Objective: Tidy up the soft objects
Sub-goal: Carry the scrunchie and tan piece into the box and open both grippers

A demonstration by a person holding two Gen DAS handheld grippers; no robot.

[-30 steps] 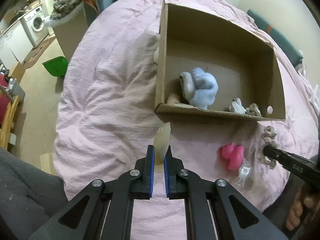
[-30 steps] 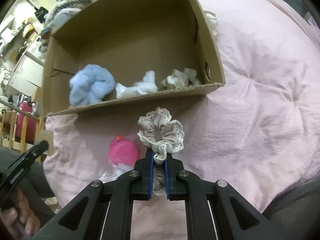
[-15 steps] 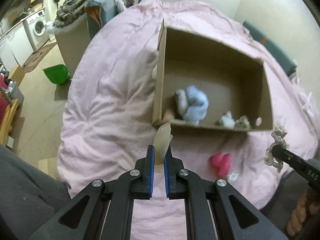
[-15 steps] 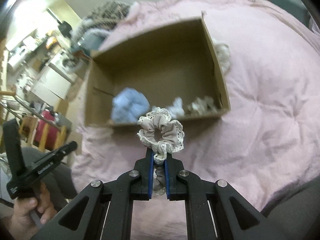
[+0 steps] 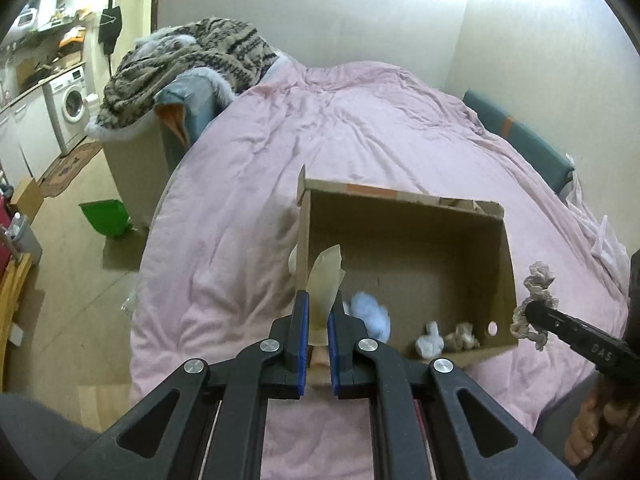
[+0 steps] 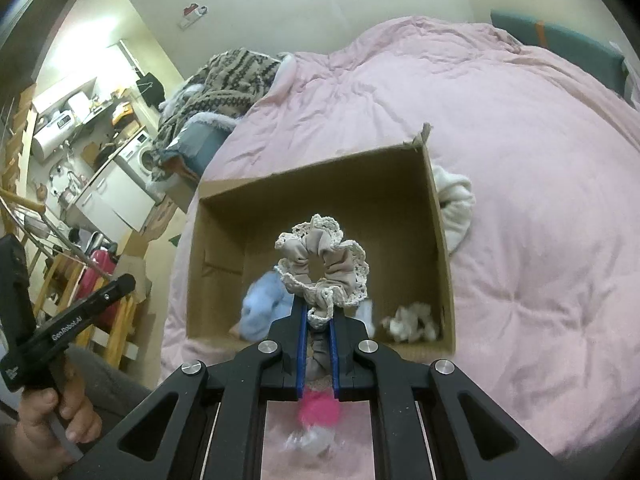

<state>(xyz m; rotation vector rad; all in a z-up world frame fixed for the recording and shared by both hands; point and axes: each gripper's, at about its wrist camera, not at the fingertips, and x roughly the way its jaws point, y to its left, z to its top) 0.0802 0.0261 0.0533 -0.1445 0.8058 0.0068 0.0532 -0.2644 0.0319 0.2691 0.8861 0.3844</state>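
Right gripper (image 6: 318, 320) pinches a beige lace-trimmed scrunchie (image 6: 322, 266), jaws pressed onto its lower edge, loop standing up in front of the open cardboard box (image 6: 438, 240). Left gripper (image 5: 318, 312) is clamped on a thin translucent tan piece (image 5: 326, 280) — material unclear — held above the box's near-left corner.

Box sits on a pink duvet (image 5: 360, 120). Inside along the near wall: a light blue fluffy item (image 5: 370, 314), a small white one (image 5: 430, 342), a beige one (image 5: 462, 336). A white plush item (image 6: 456, 208) lies against the box's outer right wall; a pink soft object (image 6: 318, 408) lies on the duvet below the right jaws.

Readable text: "GenRobot.AI" on the left gripper's body in the right wrist view; "DAS" on the right gripper's finger in the left wrist view.
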